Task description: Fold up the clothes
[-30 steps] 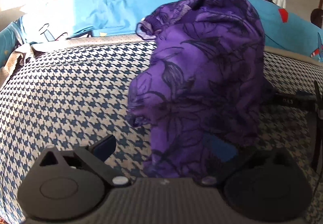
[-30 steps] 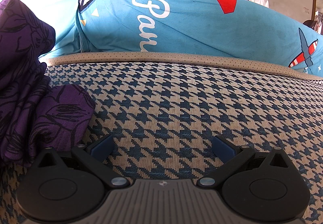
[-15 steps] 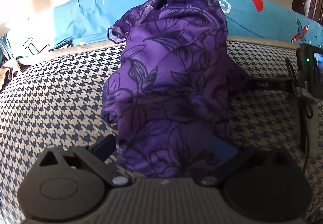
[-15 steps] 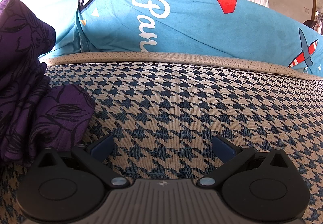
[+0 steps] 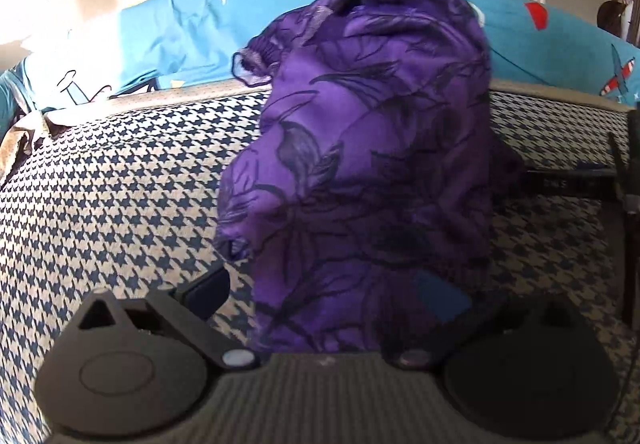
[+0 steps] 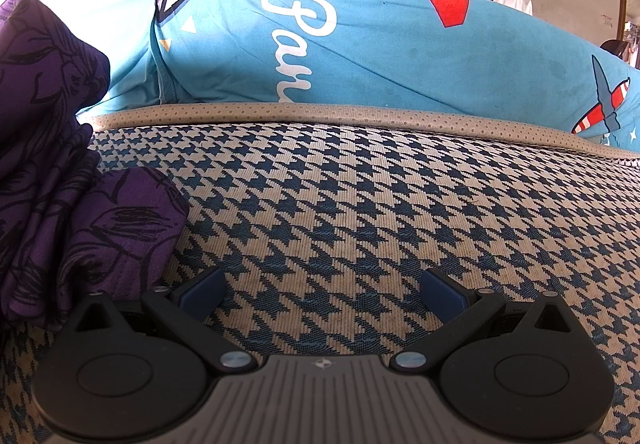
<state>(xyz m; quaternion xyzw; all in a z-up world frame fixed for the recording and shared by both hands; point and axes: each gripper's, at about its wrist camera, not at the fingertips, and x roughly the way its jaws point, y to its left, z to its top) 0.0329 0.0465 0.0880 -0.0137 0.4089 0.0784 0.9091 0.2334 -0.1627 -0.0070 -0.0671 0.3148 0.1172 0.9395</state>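
Your left claw has swung back leftward in the last half second: the purple floral garment sat more centred a moment ago with a camera-like device showing at the right edge, and now that device is mostly out of frame and the blue printed bedding fills the backdrop again. The garment itself hasn't changed shape. It's a bunched heap rising from the houndstooth mattress cover, its near end draped over the gap between the left claw's spread blue pads. I can't tell if you're actually pinching cloth, since the fabric hides the right pad and the jaws look wide apart. Your right claw hasn't moved at all: jaws wide apart, empty, resting low over the bare houndstooth surface, with the garment's folded edge just beside its left finger. So, as I judge it, no fold progress yet; the left side is only repositioning or hauling the heap. Next the cloth needs spreading flat, and the right claw is close enough to take that near edge. Watch the bunching, it may drag as one clump.
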